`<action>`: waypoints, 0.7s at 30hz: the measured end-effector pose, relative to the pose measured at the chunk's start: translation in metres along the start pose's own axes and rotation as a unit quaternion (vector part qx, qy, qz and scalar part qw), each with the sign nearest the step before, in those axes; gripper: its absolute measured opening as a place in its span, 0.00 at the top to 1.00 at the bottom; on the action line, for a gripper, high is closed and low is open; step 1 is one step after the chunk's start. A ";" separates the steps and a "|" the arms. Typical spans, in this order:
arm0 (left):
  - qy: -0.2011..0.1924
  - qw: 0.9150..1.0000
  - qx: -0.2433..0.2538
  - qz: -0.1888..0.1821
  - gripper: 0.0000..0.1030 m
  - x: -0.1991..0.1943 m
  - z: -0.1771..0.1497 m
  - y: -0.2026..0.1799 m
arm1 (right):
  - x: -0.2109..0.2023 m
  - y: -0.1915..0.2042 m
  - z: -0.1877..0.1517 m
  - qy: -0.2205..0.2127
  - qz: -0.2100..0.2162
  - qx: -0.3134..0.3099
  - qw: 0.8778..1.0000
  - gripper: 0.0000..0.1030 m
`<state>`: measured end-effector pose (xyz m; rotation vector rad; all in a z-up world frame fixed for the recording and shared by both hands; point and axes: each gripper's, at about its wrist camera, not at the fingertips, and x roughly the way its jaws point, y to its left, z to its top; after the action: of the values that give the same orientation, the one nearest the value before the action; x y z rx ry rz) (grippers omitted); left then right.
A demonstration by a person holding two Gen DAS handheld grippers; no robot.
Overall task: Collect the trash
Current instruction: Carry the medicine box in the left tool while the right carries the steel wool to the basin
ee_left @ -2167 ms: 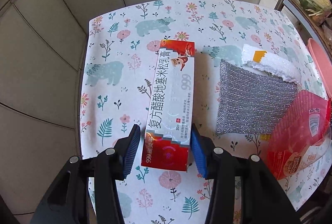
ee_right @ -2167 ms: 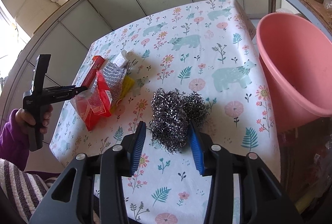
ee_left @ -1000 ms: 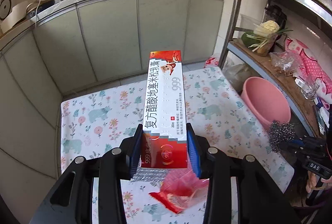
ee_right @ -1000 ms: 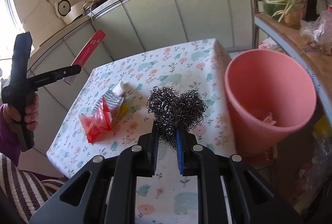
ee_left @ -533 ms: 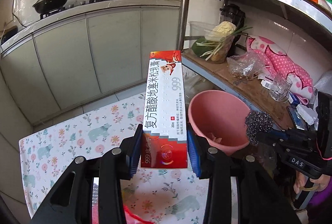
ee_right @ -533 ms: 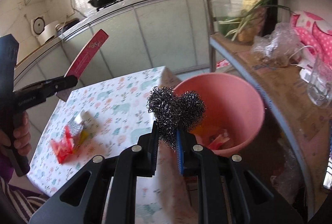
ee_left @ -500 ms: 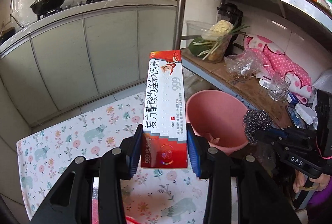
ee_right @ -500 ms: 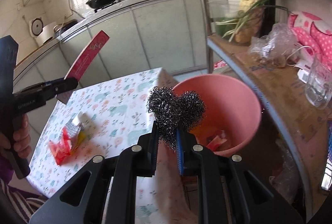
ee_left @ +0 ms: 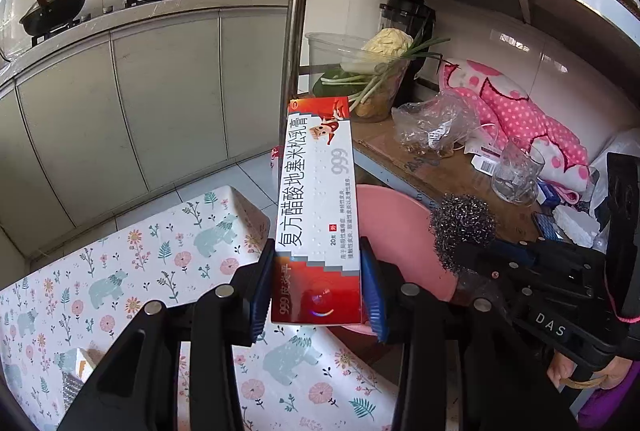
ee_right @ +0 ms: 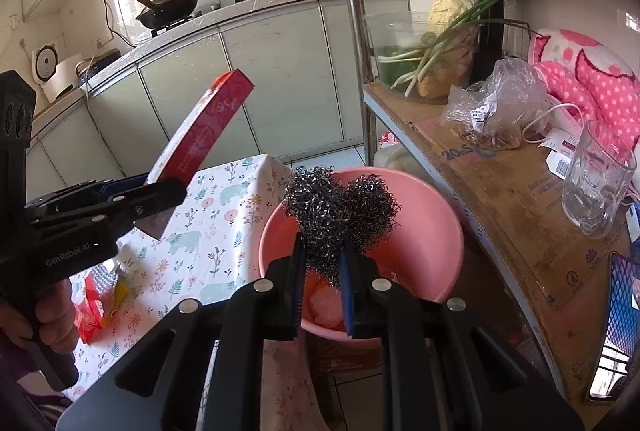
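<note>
Left wrist view: the left gripper (ee_left: 318, 285) is clamped about half-open on the lower end of a box (ee_left: 316, 207), its 2 blue pads flat against the long side faces. The box stands upright ahead of the gripper and looks like thin cardboard: light, fairly stiff along its length, likely to dent if squeezed harder. A hold on the narrow sides near 1 end, as here, suits it, though the free end can swing.

Beyond and below the box sits the pink bin (ee_left: 404, 231), off the edge of the bench (ee_left: 160, 263). To the right of this gripper, the right gripper (ee_left: 466, 255) carries the scourer (ee_left: 464, 223).

Right wrist view: the right gripper (ee_right: 322, 271) is nearly closed on the scourer (ee_right: 340, 207), a springy tangle of steel wire, squashed between the pads with 2 lobes bulging above them. It is light and soft, and its rough coils may snag on the pads on release. The bin (ee_right: 440, 231) lies just ahead and below, with some scraps already inside. To the left, the left gripper (ee_right: 148, 197) holds the box (ee_right: 204, 131) tilted toward the bin. A red wrapper (ee_right: 90, 307) lies on the bench (ee_right: 208, 223), lower left.
</note>
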<state>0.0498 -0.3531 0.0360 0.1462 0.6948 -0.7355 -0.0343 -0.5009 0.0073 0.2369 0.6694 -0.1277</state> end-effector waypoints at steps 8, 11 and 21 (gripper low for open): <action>0.024 1.000 -0.012 -0.006 0.62 0.034 -0.003 -0.006 | 0.021 -0.010 -0.001 0.016 -0.012 0.019 1.000 0.85; 0.027 1.000 -0.010 -0.002 0.62 0.044 -0.004 -0.008 | 0.028 -0.011 -0.002 0.024 -0.015 0.019 0.999 0.85; 0.048 0.999 -0.012 -0.003 0.62 0.076 -0.012 -0.014 | 0.057 -0.022 -0.009 0.058 -0.033 0.028 0.997 0.85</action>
<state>0.0747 -0.4024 -0.0191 0.1581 0.7956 -0.7292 0.0007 -0.5220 -0.0392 0.2776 0.7893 -0.1964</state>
